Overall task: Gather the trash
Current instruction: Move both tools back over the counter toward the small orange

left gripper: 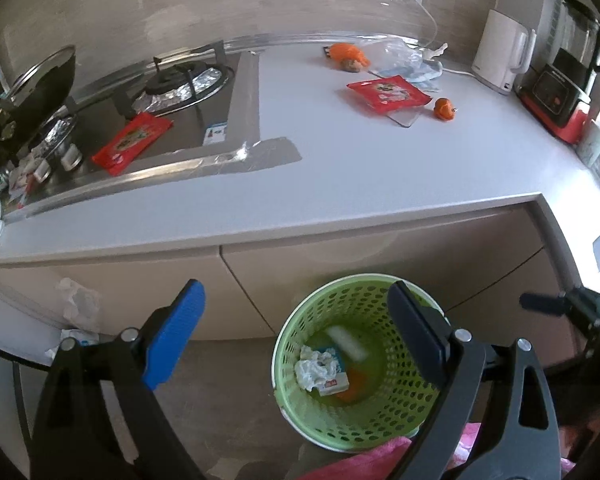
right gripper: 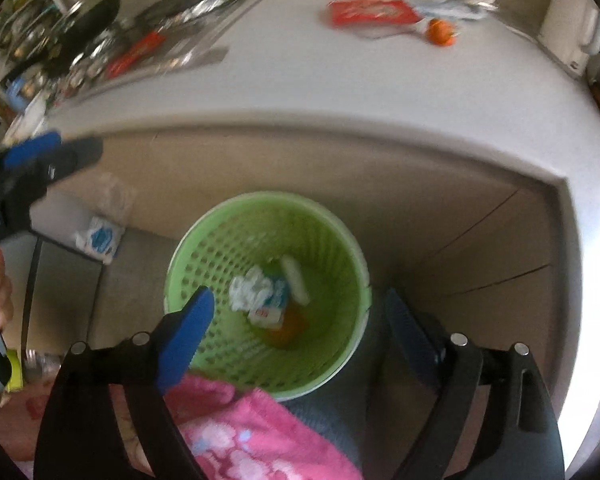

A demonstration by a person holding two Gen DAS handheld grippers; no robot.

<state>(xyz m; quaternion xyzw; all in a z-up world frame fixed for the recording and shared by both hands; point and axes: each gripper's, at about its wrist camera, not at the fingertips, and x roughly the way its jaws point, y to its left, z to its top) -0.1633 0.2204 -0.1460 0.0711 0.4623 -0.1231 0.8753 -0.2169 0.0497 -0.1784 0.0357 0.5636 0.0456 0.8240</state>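
A green perforated bin (left gripper: 404, 420) (right gripper: 332, 344) stands on the floor below the counter. It holds crumpled white tissue (left gripper: 314, 368) (right gripper: 250, 286), a small carton and orange scraps. My left gripper (left gripper: 296, 332) is open and empty above the bin's near side. My right gripper (right gripper: 300, 328) is open and empty over the bin. On the counter lie a red wrapper (left gripper: 388, 94) (right gripper: 370, 12), orange peel pieces (left gripper: 444, 109) (right gripper: 440, 32) and clear plastic bags (left gripper: 408, 60). Another red wrapper (left gripper: 132, 142) lies on the stove.
A gas stove (left gripper: 184, 80) with a black wok (left gripper: 32, 84) is at the left. A white kettle (left gripper: 500, 56) and a red blender (left gripper: 568, 92) stand at the back right. A plastic bag (left gripper: 78, 308) hangs on the cabinet. Pink cloth (right gripper: 236, 436) is below the grippers.
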